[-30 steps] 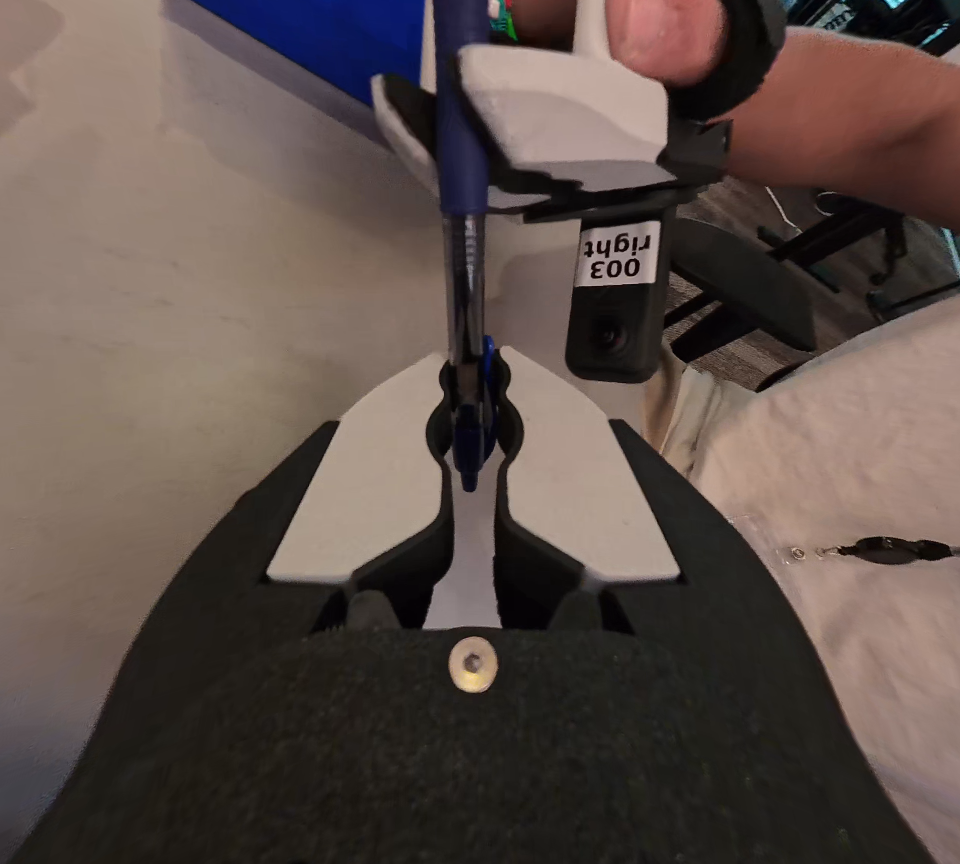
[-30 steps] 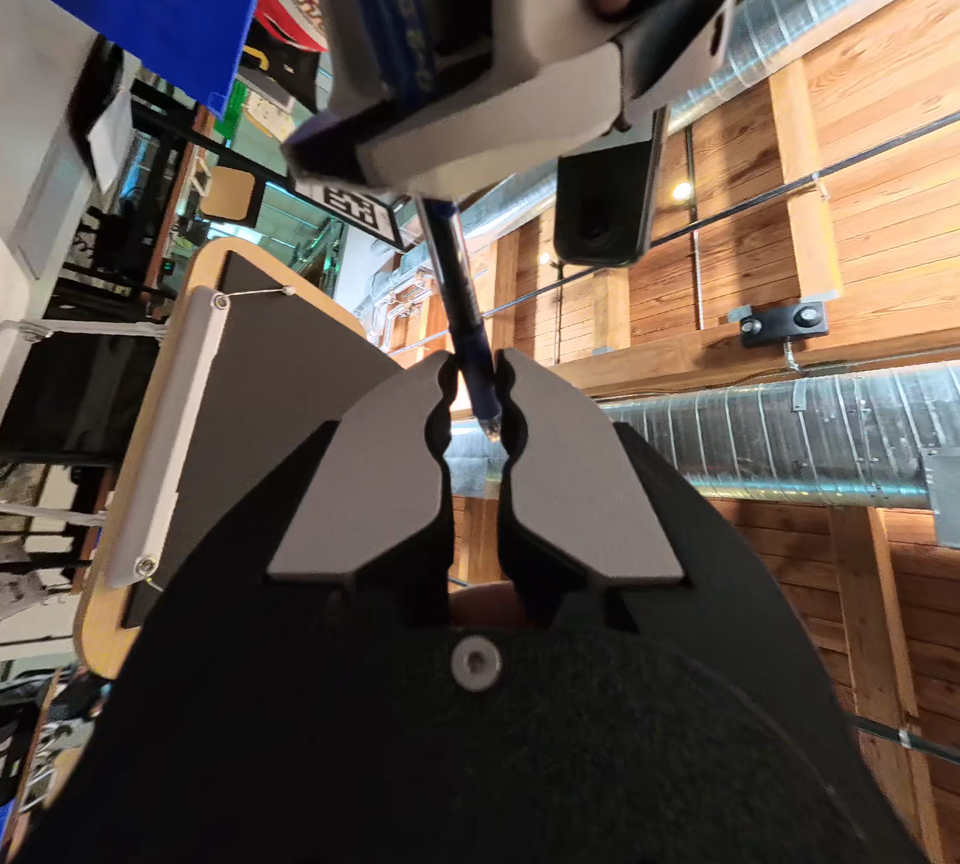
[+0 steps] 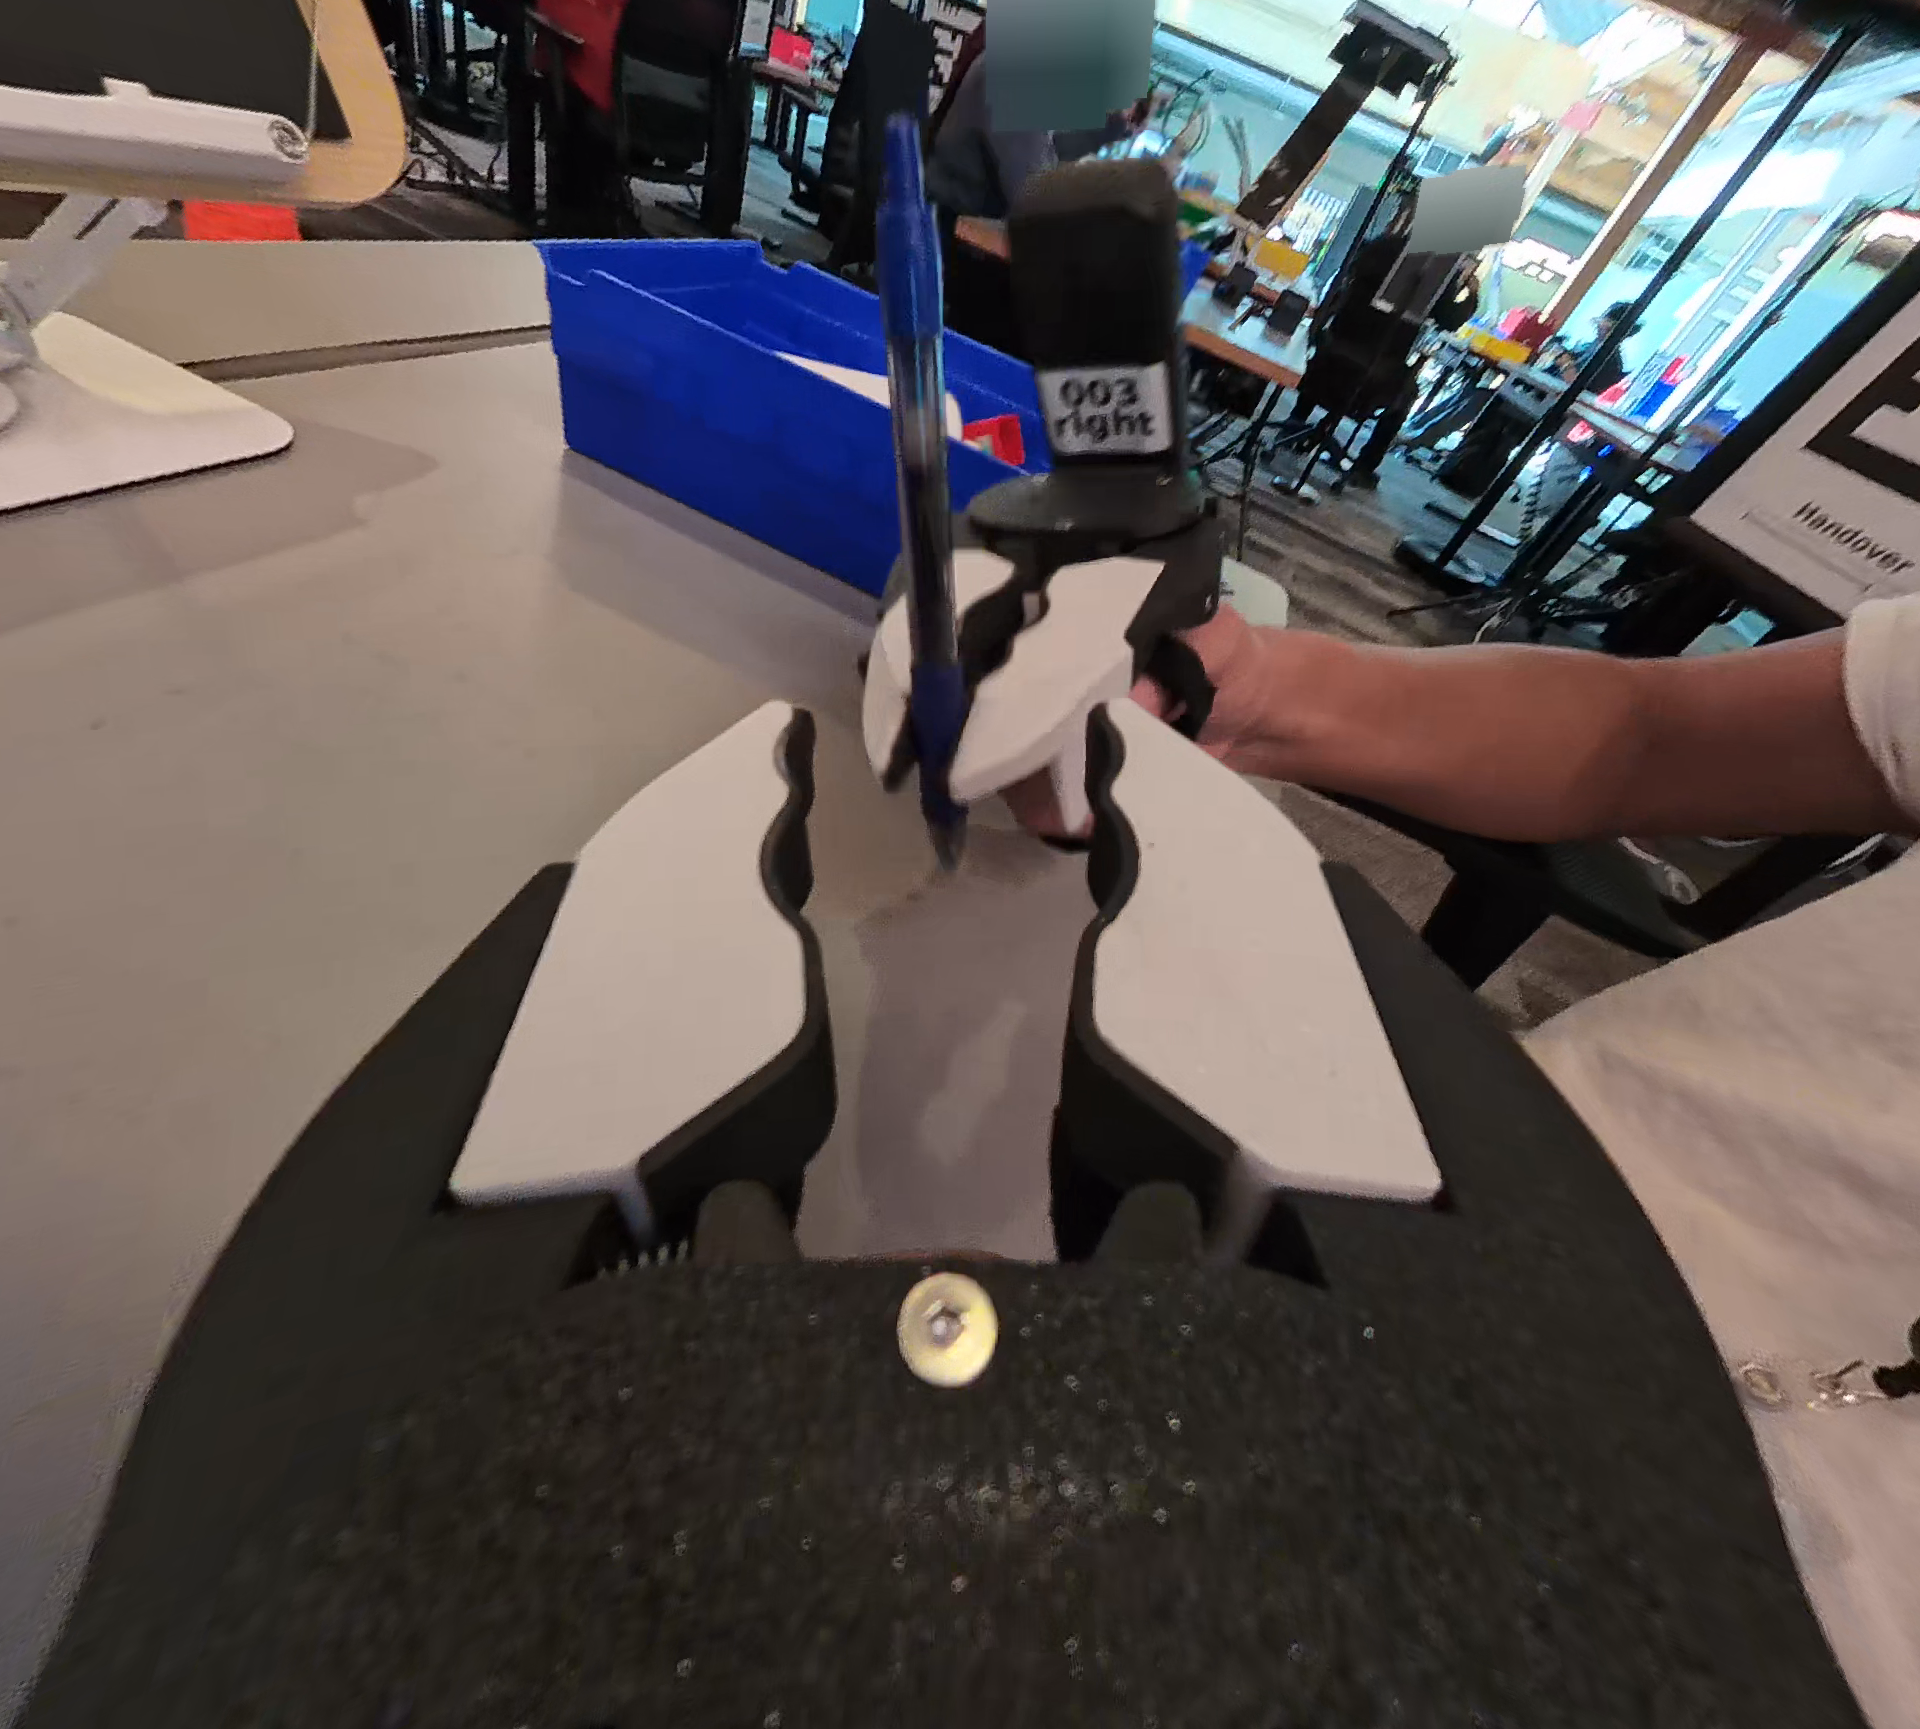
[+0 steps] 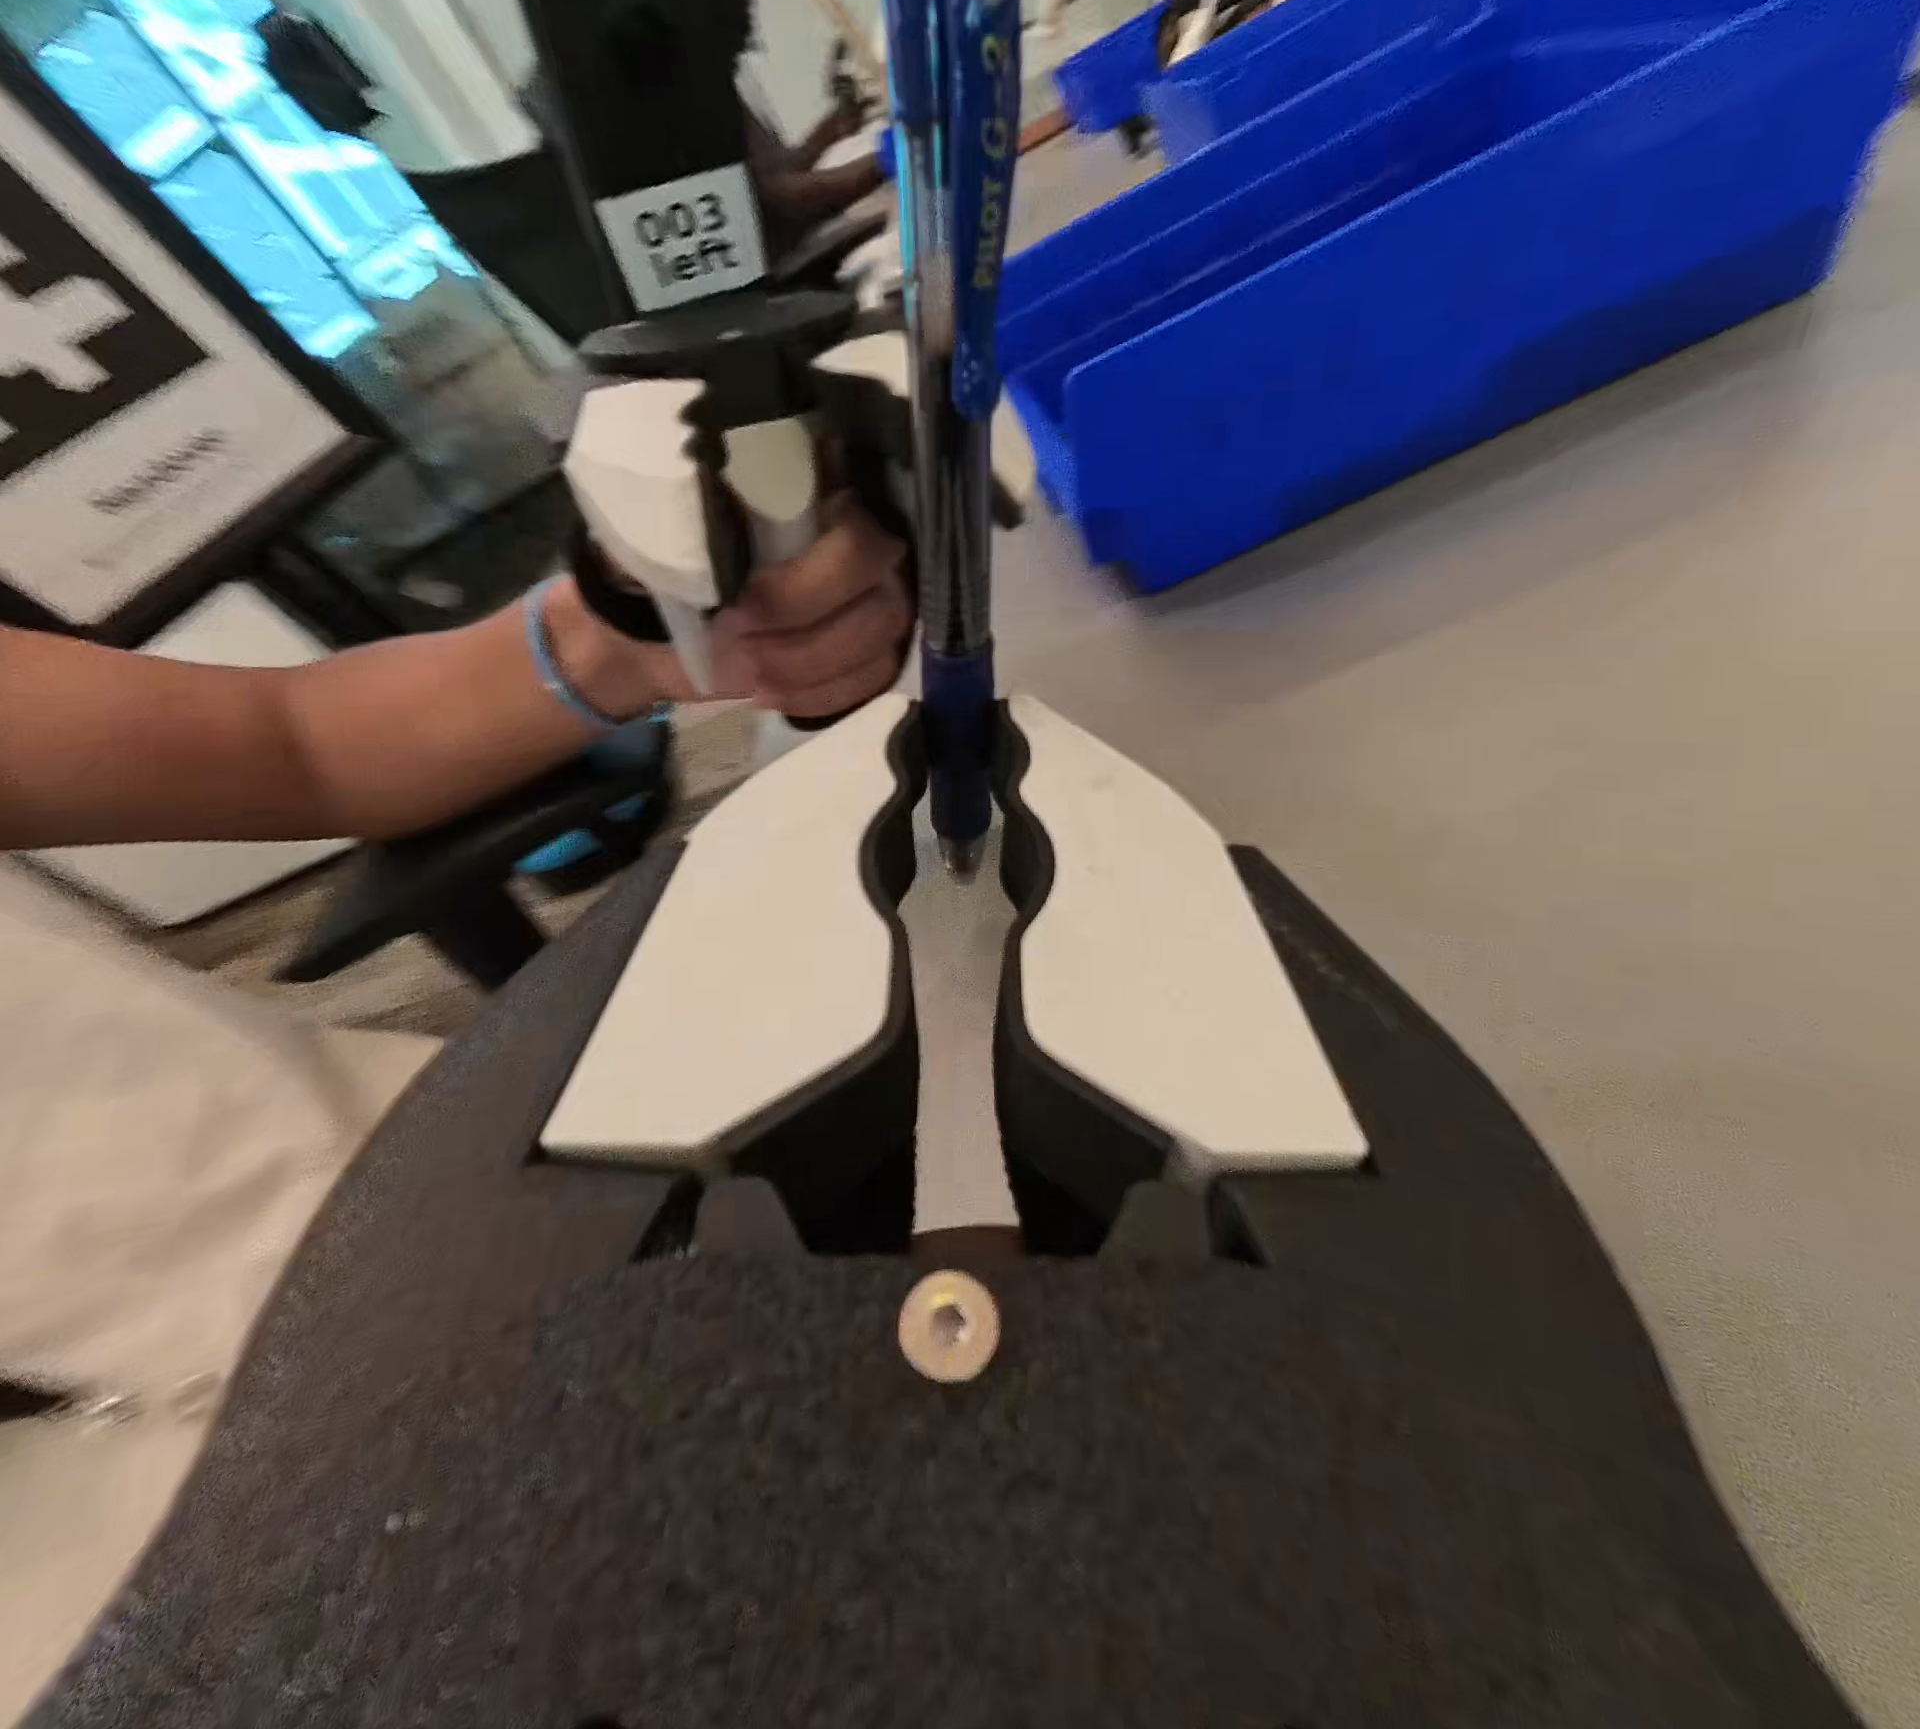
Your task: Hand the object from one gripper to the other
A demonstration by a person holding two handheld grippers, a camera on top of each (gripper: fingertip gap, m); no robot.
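the right gripper [image 4: 958, 734] is clenched on the blue pen [image 4: 951, 308] (upright above the counter [image 4: 1558, 848]) — the left gripper [image 3: 948, 749] gapes empty. carry it steady, grip low and firm.

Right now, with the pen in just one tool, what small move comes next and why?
Probably lower the right tool to set the blue pen on the grey table. It alone is clamped on the pen's lower end, pen upright, tip above the table; the left tool is open and empty, so the handover looks done.
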